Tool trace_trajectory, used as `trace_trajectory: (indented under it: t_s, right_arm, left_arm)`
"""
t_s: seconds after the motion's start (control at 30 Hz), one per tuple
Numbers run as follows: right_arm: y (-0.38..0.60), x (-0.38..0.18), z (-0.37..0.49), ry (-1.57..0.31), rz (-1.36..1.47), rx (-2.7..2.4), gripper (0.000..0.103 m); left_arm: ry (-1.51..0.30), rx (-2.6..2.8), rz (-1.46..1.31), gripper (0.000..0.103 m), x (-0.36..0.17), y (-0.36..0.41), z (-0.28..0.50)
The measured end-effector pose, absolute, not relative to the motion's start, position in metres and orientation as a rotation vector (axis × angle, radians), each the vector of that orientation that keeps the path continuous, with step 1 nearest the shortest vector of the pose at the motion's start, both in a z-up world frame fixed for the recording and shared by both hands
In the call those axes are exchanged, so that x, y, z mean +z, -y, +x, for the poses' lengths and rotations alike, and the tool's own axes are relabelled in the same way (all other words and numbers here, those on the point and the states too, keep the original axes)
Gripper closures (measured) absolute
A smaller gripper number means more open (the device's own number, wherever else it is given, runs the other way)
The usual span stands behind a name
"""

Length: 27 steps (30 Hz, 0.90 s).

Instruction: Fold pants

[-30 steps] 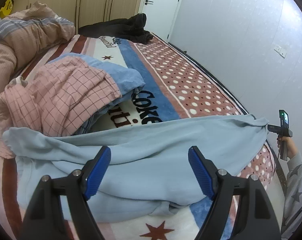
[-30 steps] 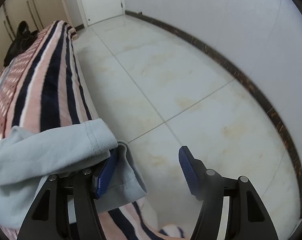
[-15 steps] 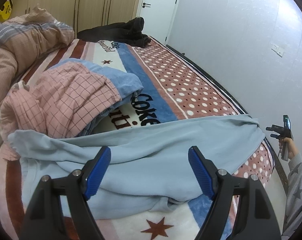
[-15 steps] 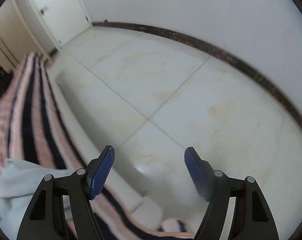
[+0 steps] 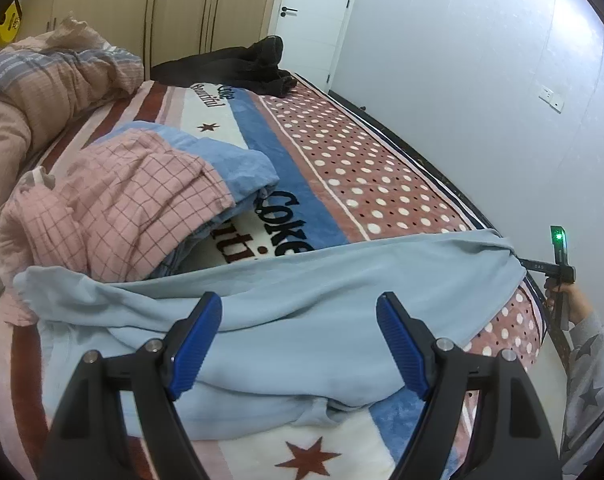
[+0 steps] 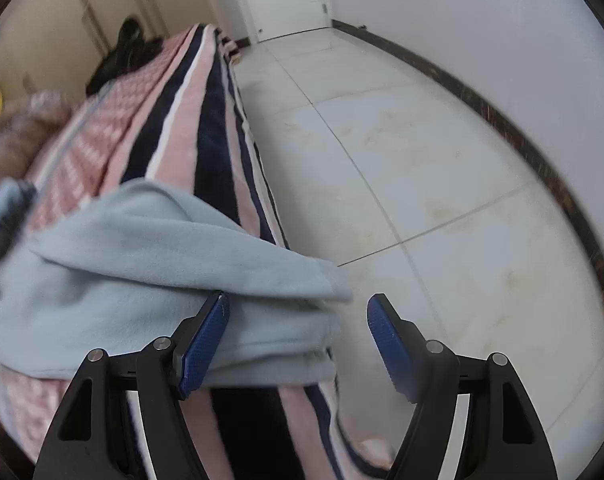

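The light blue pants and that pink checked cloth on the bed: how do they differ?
The light blue pants are plain and lie stretched across the bed, one end hanging over its edge. The pink checked cloth carries a dark grid pattern and sits bunched in a heap. The pants lie between the left gripper's open jaws; the cloth lies beyond them. Both are rumpled, unfolded fabric.

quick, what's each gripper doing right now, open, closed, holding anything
Left gripper: open, holding nothing, above the light blue pants.
Right gripper: open, gripping nothing; the pants' end lies between its fingers.

Light blue pants (image 5: 321,300), rumpled, stretched across the bed, one end overhanging its edge.
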State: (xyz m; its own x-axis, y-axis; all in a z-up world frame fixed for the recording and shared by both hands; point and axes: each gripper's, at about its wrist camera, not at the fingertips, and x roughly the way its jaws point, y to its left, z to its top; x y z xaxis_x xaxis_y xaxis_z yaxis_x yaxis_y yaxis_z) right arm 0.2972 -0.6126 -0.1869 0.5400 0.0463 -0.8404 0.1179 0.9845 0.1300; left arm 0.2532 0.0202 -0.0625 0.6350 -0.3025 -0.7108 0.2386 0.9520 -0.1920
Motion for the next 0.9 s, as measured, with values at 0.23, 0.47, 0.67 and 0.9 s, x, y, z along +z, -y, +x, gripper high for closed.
trace_trajectory:
  t_s: [0.23, 0.47, 0.67, 0.9]
  right_arm:
    - [0.606, -0.185, 0.329, -0.959, 0.146, -0.057, 0.042]
    - [0.616, -0.194, 0.364, -1.019, 0.202, -0.174, 0.042]
    - [0.615, -0.187, 0.367, -1.021, 0.213, -0.201, 0.043]
    - [0.567, -0.141, 0.309, -0.898, 0.195, 0.058, 0.091]
  left_arm:
    - [-0.832, -0.291, -0.098, 0.026, -0.067, -0.031, 0.257]
    - [-0.843, -0.280, -0.105, 0.026, -0.074, -0.037, 0.263]
    - [-0.846, -0.277, -0.110, 0.026, -0.078, -0.045, 0.264]
    - [-0.835, -0.286, -0.136, 0.026, -0.080, -0.050, 0.262]
